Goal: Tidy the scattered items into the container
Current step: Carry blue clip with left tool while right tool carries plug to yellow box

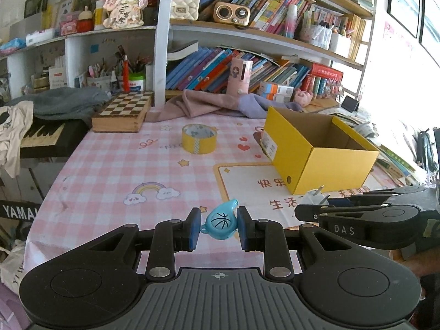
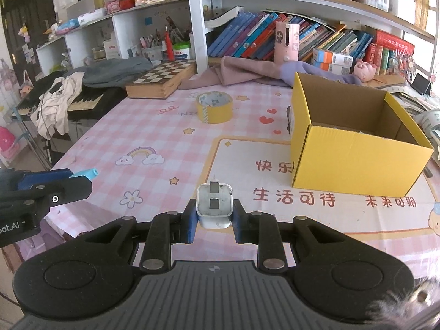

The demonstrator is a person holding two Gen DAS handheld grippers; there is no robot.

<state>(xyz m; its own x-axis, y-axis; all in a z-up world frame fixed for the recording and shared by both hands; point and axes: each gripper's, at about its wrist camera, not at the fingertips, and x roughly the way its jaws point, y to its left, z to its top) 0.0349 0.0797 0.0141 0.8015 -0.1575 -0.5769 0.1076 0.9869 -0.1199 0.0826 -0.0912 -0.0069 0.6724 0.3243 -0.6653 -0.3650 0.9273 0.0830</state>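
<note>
My left gripper (image 1: pixel 218 227) is shut on a light blue whistle (image 1: pixel 221 224) with a basketball print, held above the pink checked tablecloth (image 1: pixel 110 165). My right gripper (image 2: pixel 214 214) is shut on a white plug adapter (image 2: pixel 214 207), prongs pointing up. An open yellow cardboard box (image 1: pixel 316 148), also in the right wrist view (image 2: pixel 354 162), stands ahead on the right. A yellow tape roll (image 1: pixel 199 139) (image 2: pixel 214 107) lies further back on the cloth. In the left view the right gripper (image 1: pixel 313 203) shows at the right with the adapter (image 1: pixel 315 196); in the right view the left gripper (image 2: pixel 79 177) shows at the left, the whistle (image 2: pixel 85 172) poking out.
A wooden chess box (image 1: pixel 121 112) sits at the table's back left, with crumpled pink and purple cloths (image 1: pixel 217 104) behind the tape. Bookshelves (image 1: pixel 247 63) line the wall. A keyboard (image 1: pixel 41 137) with clothes on it stands left of the table.
</note>
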